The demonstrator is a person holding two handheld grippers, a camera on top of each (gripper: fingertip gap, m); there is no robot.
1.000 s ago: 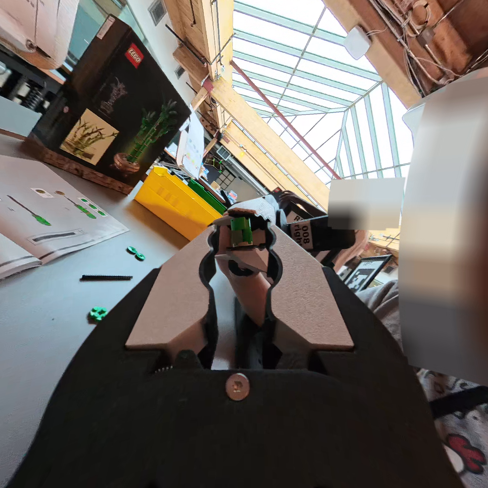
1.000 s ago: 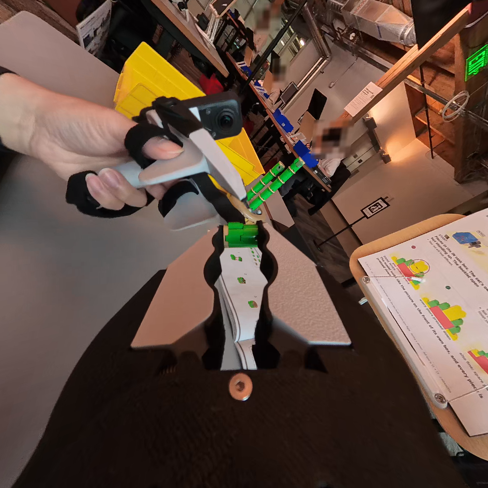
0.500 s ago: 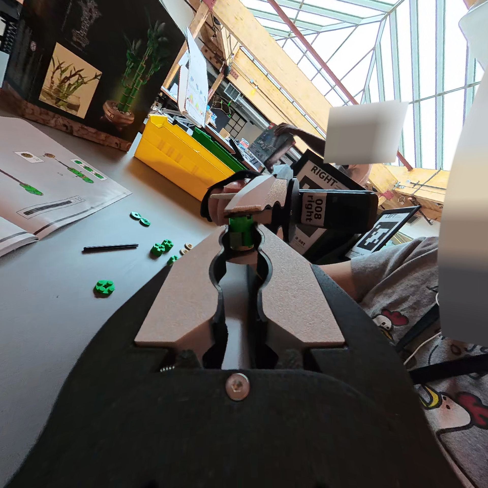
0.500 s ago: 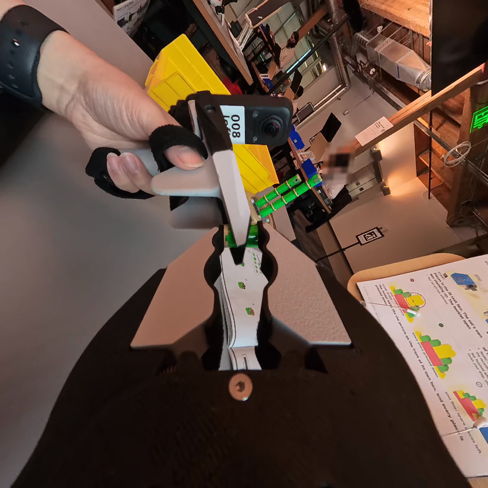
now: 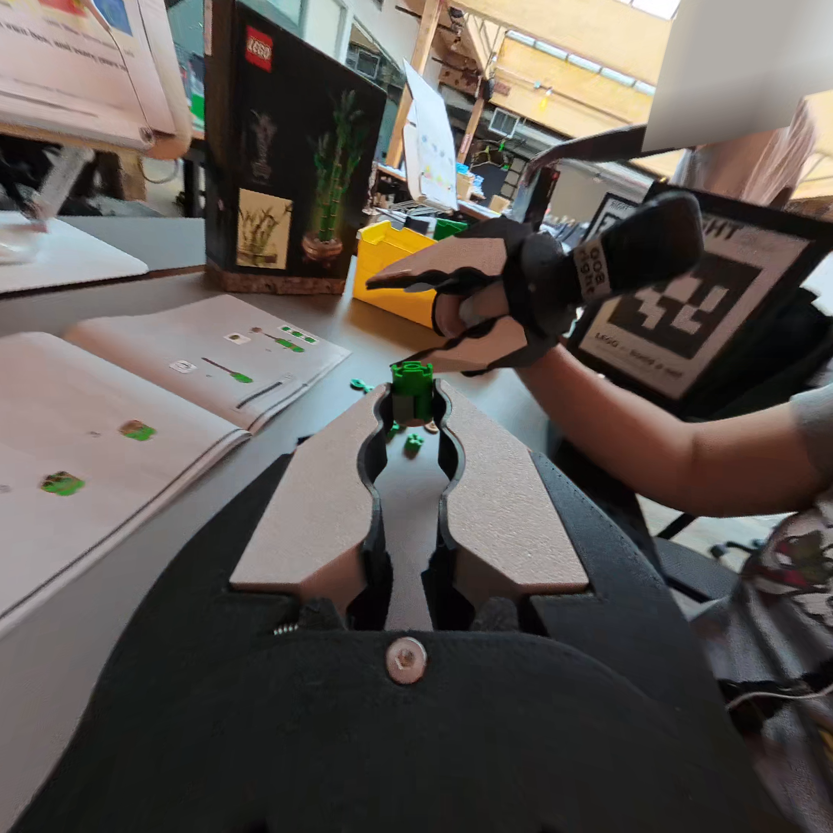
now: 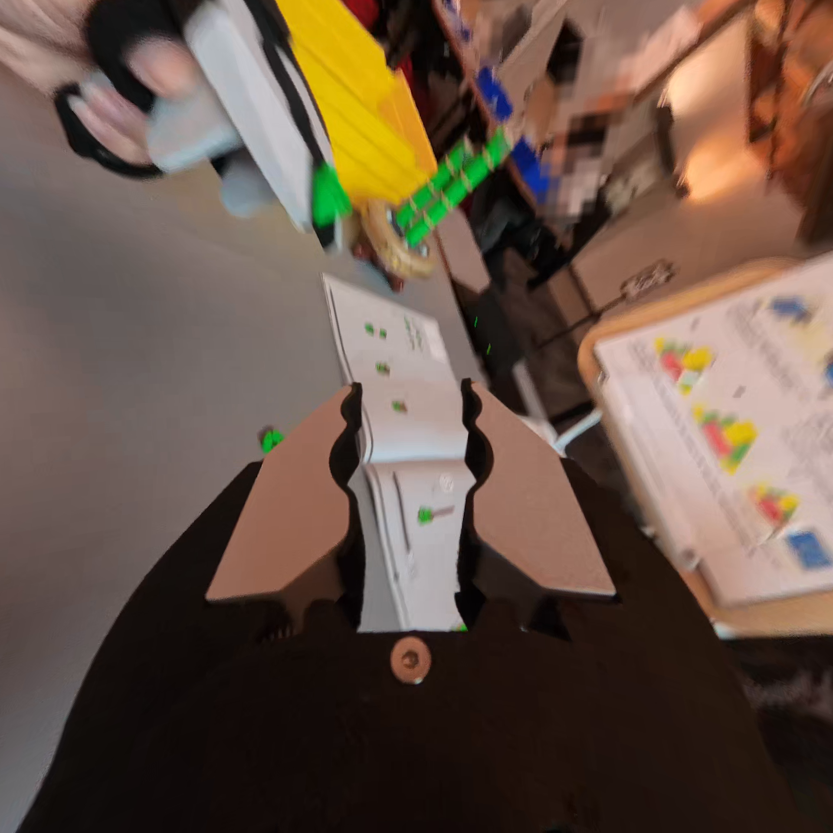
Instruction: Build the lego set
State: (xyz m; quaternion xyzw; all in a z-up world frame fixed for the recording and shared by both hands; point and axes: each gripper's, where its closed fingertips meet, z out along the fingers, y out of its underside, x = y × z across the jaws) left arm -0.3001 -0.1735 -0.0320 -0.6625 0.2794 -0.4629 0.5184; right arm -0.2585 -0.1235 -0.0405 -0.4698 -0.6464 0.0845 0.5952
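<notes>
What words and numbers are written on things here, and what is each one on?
I won't read writing out, but here is where it sits.
Black box: red logo square, top corner.
White band on the right gripper: short print.
Black-and-white marker board: small print beneath.
Poster board: lines of print, blurred.
Open booklet: pictures; any print too small.

Left hand-held gripper [image 5: 411, 396] clamped; right hand-held gripper [image 6: 411, 396] parted, empty.
</notes>
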